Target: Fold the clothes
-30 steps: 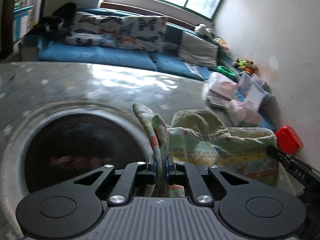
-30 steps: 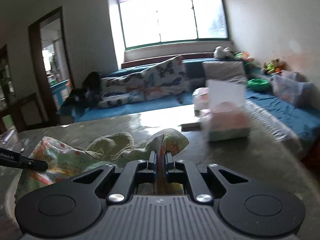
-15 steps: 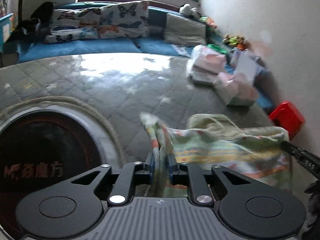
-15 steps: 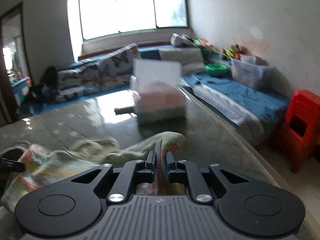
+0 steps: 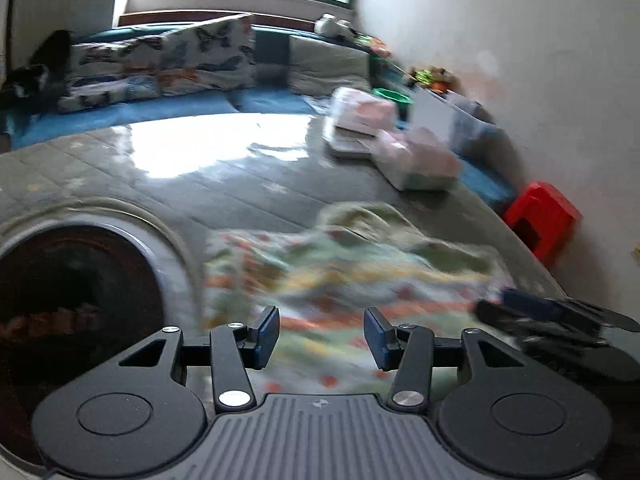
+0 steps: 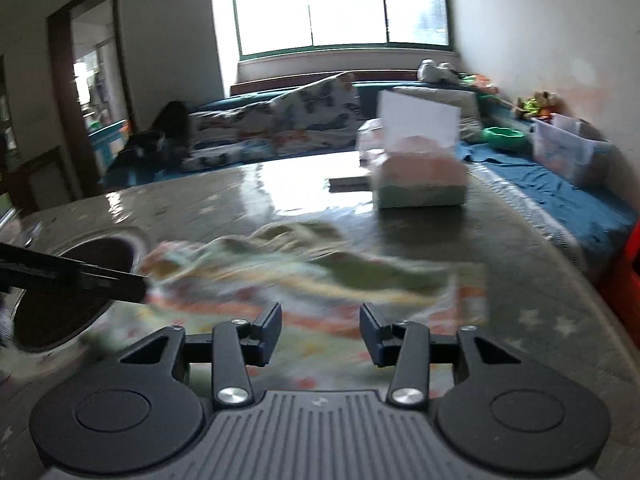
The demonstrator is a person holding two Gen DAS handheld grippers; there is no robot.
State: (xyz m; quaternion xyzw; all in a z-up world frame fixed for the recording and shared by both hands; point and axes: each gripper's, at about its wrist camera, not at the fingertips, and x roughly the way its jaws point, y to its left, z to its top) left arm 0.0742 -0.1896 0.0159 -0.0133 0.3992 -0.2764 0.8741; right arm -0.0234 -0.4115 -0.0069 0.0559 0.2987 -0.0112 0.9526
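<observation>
Both my left gripper (image 5: 321, 333) and my right gripper (image 6: 320, 330) are wide apart, holding nothing, and the colorful patterned cloth (image 5: 340, 276) lies flat on the gray table (image 5: 240, 184) just past them. The cloth looks lumpy at its far edge, so I think my next fold could come out crooked. Only my left view shows the red stool (image 5: 540, 220); only my right view shows the doorway (image 6: 92, 80).
</observation>
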